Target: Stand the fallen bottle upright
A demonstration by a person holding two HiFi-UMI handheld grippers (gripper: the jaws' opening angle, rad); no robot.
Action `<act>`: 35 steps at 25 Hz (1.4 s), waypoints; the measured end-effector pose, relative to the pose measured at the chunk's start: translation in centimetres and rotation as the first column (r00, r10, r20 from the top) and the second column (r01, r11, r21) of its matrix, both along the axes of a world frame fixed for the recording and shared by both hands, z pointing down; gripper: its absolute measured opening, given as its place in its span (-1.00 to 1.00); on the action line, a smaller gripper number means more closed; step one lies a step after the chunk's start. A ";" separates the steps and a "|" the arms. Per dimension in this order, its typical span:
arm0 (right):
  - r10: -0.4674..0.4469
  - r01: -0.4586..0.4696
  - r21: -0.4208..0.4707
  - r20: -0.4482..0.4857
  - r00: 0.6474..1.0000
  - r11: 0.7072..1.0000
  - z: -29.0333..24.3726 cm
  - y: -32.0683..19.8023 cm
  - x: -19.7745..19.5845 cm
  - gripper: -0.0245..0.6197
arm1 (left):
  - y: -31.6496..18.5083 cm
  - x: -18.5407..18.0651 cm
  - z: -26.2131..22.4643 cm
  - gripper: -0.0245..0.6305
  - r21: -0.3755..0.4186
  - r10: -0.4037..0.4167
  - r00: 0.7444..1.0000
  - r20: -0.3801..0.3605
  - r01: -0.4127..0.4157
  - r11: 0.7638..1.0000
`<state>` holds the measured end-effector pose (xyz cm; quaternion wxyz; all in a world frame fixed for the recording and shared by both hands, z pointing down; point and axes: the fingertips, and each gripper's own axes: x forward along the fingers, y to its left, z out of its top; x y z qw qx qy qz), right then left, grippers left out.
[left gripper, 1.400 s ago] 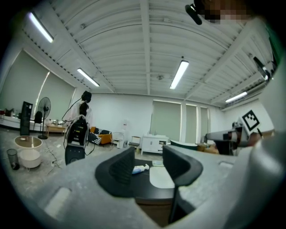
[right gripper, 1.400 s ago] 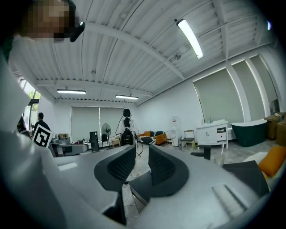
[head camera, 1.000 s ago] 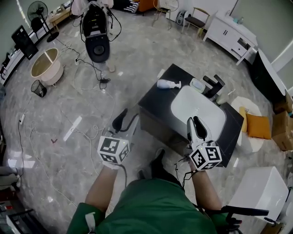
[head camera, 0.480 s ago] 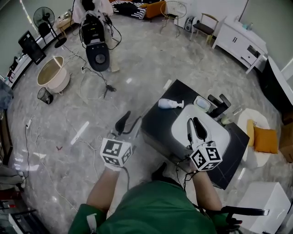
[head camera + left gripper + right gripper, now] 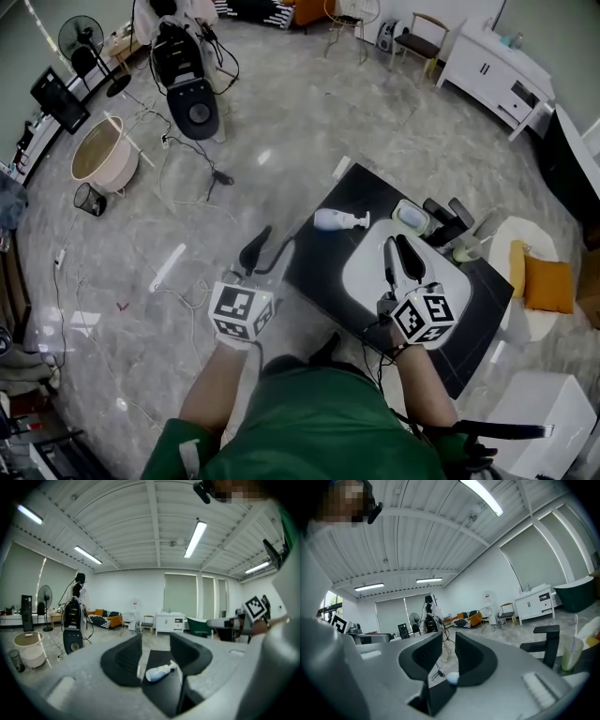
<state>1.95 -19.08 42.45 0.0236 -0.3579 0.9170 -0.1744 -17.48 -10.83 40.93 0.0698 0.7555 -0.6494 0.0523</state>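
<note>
One bottle [image 5: 337,220] flat on counter [image 5: 314,258]; left gripper [image 5: 267,251] jaws apart, closing, empty; right gripper [image 5: 397,251] jaws apart, empty; best gripped mid-body.

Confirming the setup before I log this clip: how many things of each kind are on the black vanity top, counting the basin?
fallen white bottle: 1
white basin: 1
black faucet: 1
small tray: 1
cup: 1
Total: 5
</note>
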 end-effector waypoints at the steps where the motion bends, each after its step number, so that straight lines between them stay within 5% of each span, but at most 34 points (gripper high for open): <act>1: 0.004 -0.004 -0.004 0.001 1.000 1.000 0.1 -0.4 0.1 -0.69 | -0.5 0.3 0.2 -0.35 -0.004 0.010 1.000 0.007 -0.010 1.000; 8: 0.082 -0.082 -0.032 -0.022 0.996 0.996 1.2 -3.1 0.9 -0.69 | -5.5 0.8 2.4 -0.35 -0.051 0.137 0.990 -0.018 -0.137 0.989; 13: 0.211 -0.212 -0.045 -0.029 0.977 0.976 1.6 -5.6 1.9 -0.69 | -10.4 2.4 5.6 -0.35 -0.123 0.318 0.947 0.048 -0.311 0.942; 18: 0.318 -0.320 -0.071 -0.036 0.947 0.945 2.5 -7.0 1.8 -0.69 | -14.7 3.7 10.3 -0.35 -0.233 0.502 0.838 0.214 -0.455 0.859; 23: 0.404 -0.407 -0.092 -0.052 0.913 0.909 3.7 -7.2 2.5 -0.69 | -16.6 5.5 17.6 -0.21 -0.472 0.690 0.668 0.280 -0.530 0.704; 26: 0.453 -0.456 -0.113 -0.053 0.890 0.883 4.8 -7.0 3.5 -0.70 | -18.1 6.6 20.6 -0.15 -0.547 0.744 0.617 0.258 -0.541 0.639; 35: 0.518 -0.519 -0.172 -0.056 0.854 0.837 8.0 -6.9 7.8 -0.69 | -21.4 11.0 26.8 -0.14 -0.684 0.840 0.480 0.253 -0.525 0.506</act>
